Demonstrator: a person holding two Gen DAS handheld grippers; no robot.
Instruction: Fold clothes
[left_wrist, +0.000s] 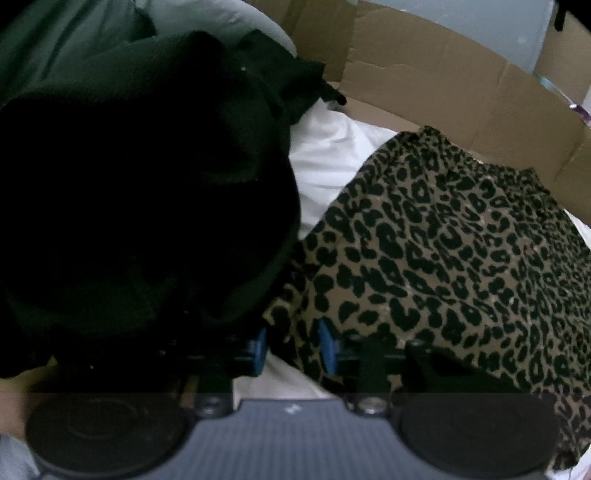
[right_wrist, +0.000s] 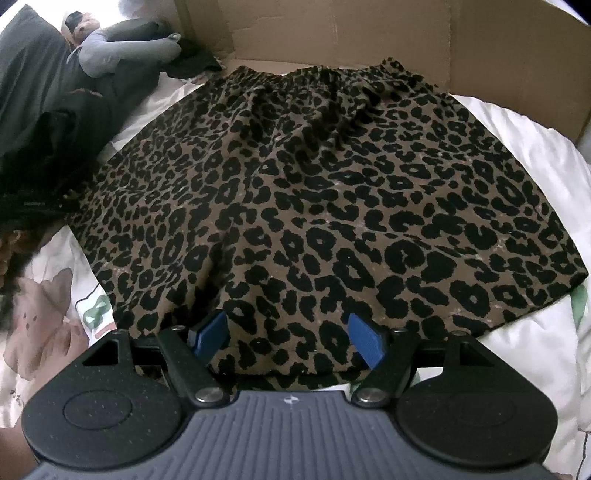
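Note:
A leopard-print skirt (right_wrist: 314, 192) lies spread flat on white bedding (right_wrist: 524, 140), waistband at the far side. In the left wrist view the skirt (left_wrist: 443, 240) fills the right half. My left gripper (left_wrist: 291, 347) sits at the skirt's near left corner, its blue pads (left_wrist: 327, 345) apart with leopard fabric between them. My right gripper (right_wrist: 288, 336) is open, its blue pads (right_wrist: 364, 338) wide apart over the skirt's near hem, holding nothing.
A pile of black clothes (left_wrist: 140, 206) lies left of the skirt, also in the right wrist view (right_wrist: 44, 122). A cardboard wall (right_wrist: 332, 29) stands behind the bed. A grey garment (right_wrist: 125, 48) lies at far left.

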